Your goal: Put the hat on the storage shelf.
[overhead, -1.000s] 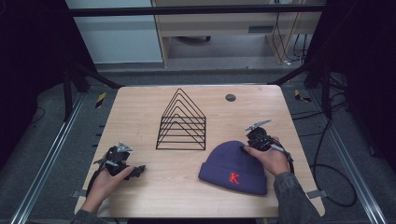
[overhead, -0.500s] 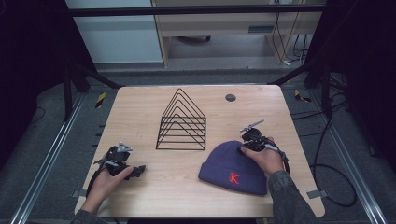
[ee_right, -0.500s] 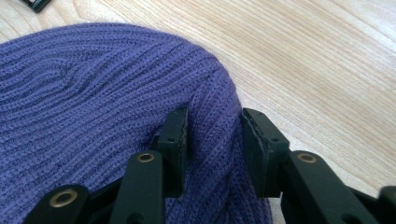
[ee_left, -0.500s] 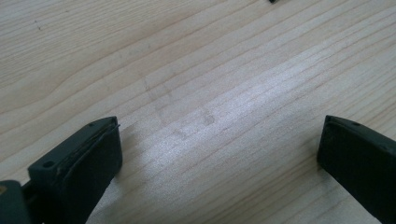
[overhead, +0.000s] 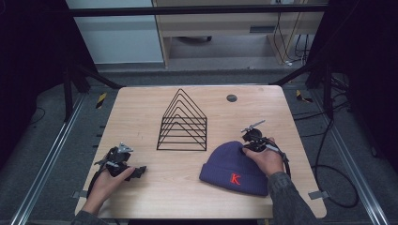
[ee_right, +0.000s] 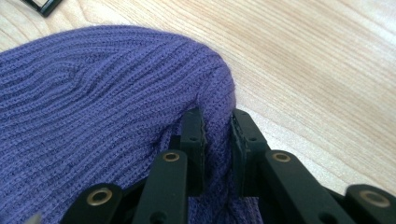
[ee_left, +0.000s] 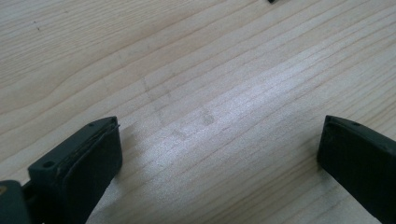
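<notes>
right gripper (ee_right: 217,126) fingers just closed, pinching purple beanie (overhead: 234,166) crown | red "k" | left gripper (ee_left: 219,154) wide open, empty

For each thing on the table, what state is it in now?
Purple beanie: lying flat, its top edge pinched.
Right hand-held gripper: jaws just closed on a fold of the beanie.
Left hand-held gripper: open, nothing between the jaws.
Black wire rack: upright, apart from the beanie.
</notes>
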Tool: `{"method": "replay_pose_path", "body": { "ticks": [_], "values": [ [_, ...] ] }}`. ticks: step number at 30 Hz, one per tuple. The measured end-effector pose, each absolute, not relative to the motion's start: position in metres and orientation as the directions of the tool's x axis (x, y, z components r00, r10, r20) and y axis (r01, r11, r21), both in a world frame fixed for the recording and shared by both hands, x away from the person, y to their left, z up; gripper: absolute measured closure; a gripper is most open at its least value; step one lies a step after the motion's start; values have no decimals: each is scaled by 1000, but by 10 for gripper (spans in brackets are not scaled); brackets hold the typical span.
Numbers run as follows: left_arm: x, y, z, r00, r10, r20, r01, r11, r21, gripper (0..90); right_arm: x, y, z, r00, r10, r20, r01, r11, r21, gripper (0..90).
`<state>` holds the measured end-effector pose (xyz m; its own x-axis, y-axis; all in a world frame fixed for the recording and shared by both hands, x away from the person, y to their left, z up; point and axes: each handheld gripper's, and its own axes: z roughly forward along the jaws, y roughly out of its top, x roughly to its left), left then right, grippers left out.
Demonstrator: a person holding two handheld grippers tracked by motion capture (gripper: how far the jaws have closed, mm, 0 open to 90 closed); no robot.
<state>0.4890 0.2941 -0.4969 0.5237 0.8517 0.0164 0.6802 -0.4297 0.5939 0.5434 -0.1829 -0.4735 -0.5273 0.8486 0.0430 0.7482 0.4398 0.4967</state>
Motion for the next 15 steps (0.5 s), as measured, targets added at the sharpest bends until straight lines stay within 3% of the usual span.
{"method": "replay_pose_path", "body": {
  "ticks": [15],
  "values": [
    [489, 297, -498, 554, 833, 18, 655, -449, 607, 0, 524, -184, -449, -564, 825, 24, 667, 438, 603, 776]
  ]
}}
